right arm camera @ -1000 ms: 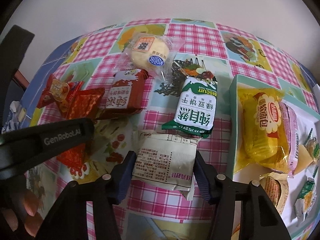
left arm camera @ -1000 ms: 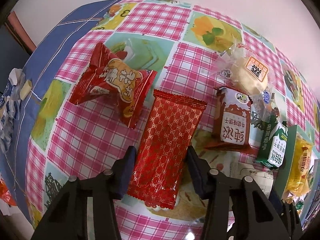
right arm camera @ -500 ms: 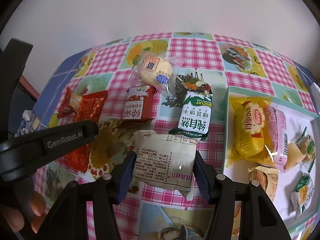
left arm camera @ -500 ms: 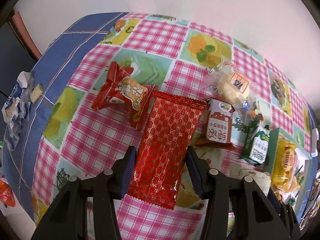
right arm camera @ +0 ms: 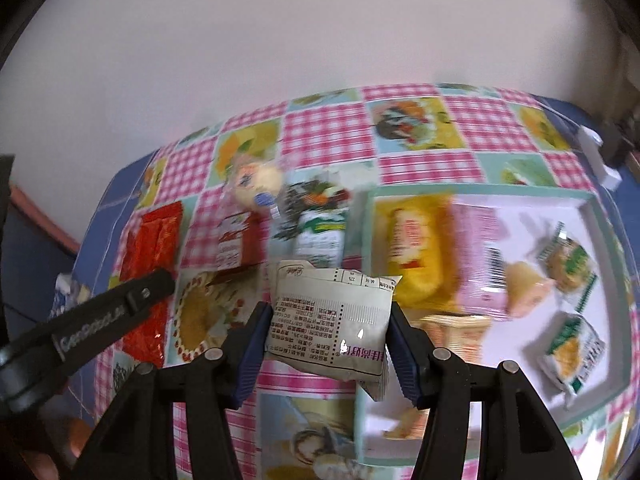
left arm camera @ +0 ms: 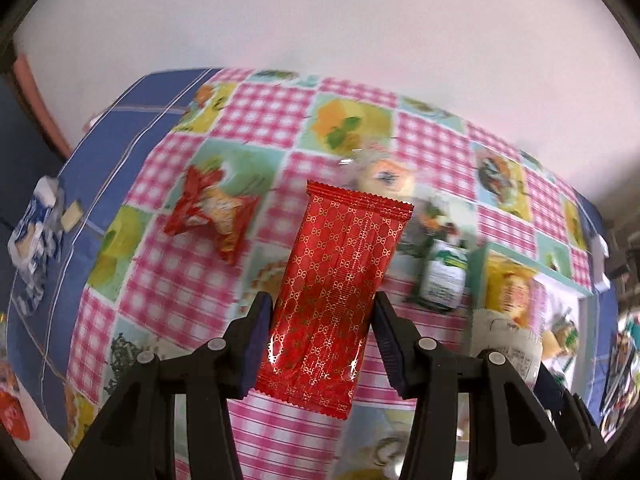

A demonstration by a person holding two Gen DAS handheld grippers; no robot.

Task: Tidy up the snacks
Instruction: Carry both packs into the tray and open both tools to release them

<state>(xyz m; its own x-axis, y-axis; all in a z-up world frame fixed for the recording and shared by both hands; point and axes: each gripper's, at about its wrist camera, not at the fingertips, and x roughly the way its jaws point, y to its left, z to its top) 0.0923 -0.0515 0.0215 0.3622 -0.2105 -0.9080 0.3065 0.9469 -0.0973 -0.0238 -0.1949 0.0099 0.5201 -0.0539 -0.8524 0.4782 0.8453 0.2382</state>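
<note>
My left gripper (left arm camera: 320, 338) was clamped on the long glossy red foil packet with a gold pattern (left arm camera: 336, 296), held above the pink-checked picture tablecloth (left arm camera: 176, 280), with a crinkled red and yellow snack bag (left arm camera: 212, 216) lying to its left. My right gripper (right arm camera: 326, 344) squeezed the pale grey printed snack pouch (right arm camera: 332, 320) by the left rim of the mint-edged white tray (right arm camera: 520, 194), where yellow and pink packets lay

Both tools are matte black plastic, each arm studded with round silver screws. The left gripper (left arm camera: 322, 344) and right gripper (right arm camera: 328, 344) carry ribbed dark-blue pads (right arm camera: 250, 354). One black arm bears pale "GenRobot.AI" lettering.
</note>
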